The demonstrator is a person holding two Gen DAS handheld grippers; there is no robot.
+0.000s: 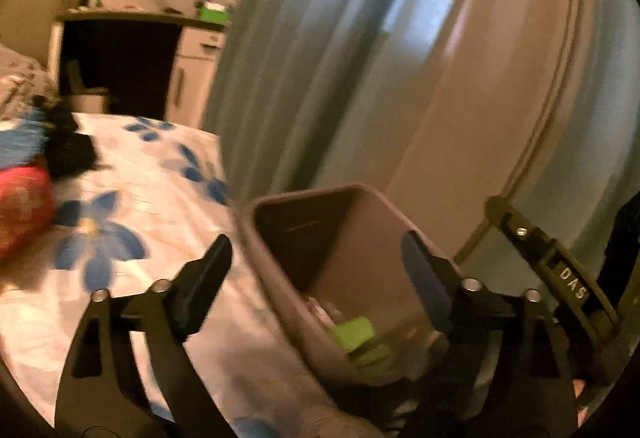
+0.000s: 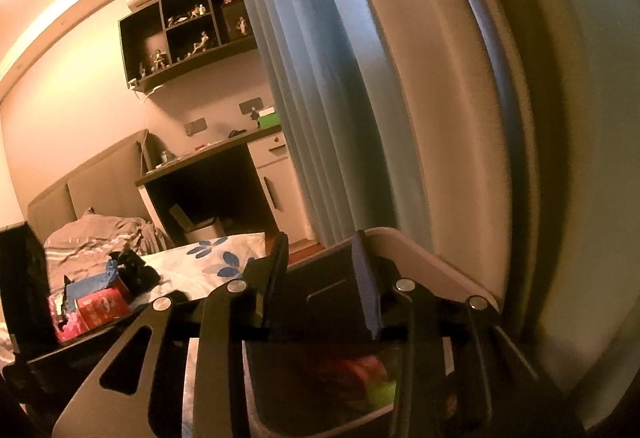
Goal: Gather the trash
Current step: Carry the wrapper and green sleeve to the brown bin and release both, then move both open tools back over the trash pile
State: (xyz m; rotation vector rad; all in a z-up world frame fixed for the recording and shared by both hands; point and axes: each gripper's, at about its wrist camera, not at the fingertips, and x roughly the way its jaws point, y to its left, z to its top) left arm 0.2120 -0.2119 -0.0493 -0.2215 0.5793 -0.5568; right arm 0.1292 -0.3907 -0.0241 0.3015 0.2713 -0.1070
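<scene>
Trash bin point(image 1: 360, 238) beside floral bedspread point(image 1: 132, 198) and blue curtain point(image 1: 304, 38); both grippers' fingers spread, empty.

Bin point(image 1: 320, 238) beside bed point(image 1: 160, 198), seemingly holding trash point(image 1: 354, 332).

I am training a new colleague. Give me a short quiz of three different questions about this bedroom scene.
1. True or false: the left gripper holds a piece of trash.
2. Which colour stands out inside the bin: A green, B blue, C white?
3. Fill in: the bedsheet has blue ____ printed on it.

Key: 1 false, its jaws are open and empty; 2 A, the green trash; 3 flowers.
</scene>
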